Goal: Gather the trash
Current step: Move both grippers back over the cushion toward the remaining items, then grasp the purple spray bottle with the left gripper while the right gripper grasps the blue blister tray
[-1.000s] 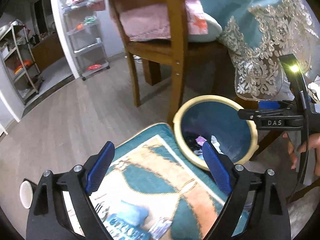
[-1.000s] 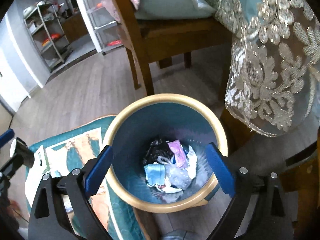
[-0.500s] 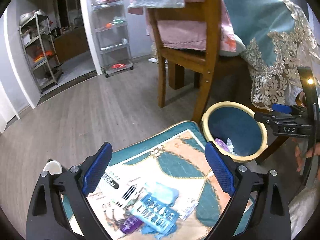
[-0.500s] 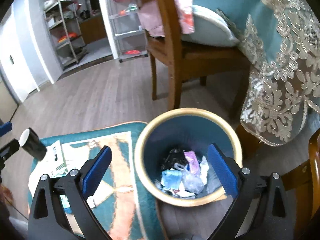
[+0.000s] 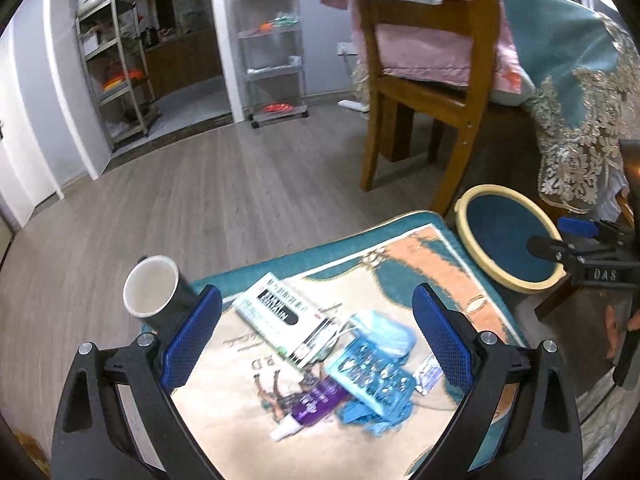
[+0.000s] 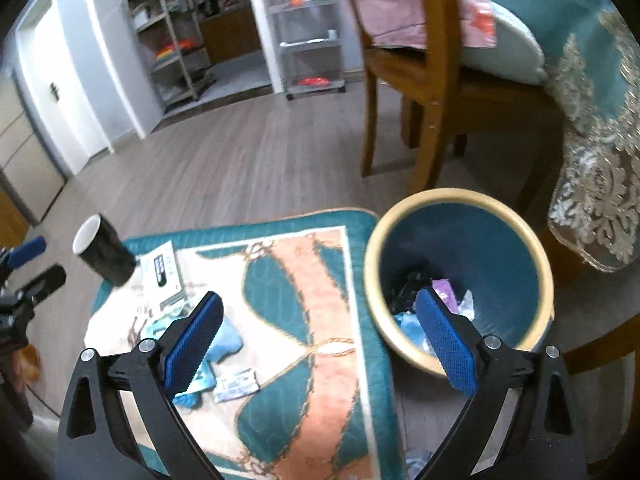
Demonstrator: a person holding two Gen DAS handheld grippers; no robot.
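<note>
Trash lies on a teal and orange rug [image 5: 408, 256]: a white box with black print [image 5: 286, 324], a blue blister pack [image 5: 370, 378], a blue face mask [image 5: 384, 330], a purple tube [image 5: 314, 402] and a small wrapper [image 5: 428, 372]. A black paper cup [image 5: 154, 294] stands at the rug's left edge. A blue bin with a cream rim [image 6: 460, 276] holds several pieces of trash. My left gripper [image 5: 316, 338] is open above the trash pile. My right gripper [image 6: 320, 340] is open above the rug, left of the bin.
A wooden chair [image 5: 424, 92] with a pink cushion stands behind the bin. A teal lace-edged tablecloth [image 5: 580, 120] hangs at right. Metal shelving racks [image 5: 272, 40] stand by the far wall. Grey wood floor [image 5: 200, 200] lies beyond the rug.
Both grippers have pulled back and to the left, away from the bin. The trash pile and the cup have come into the left wrist view. Both stay open.
</note>
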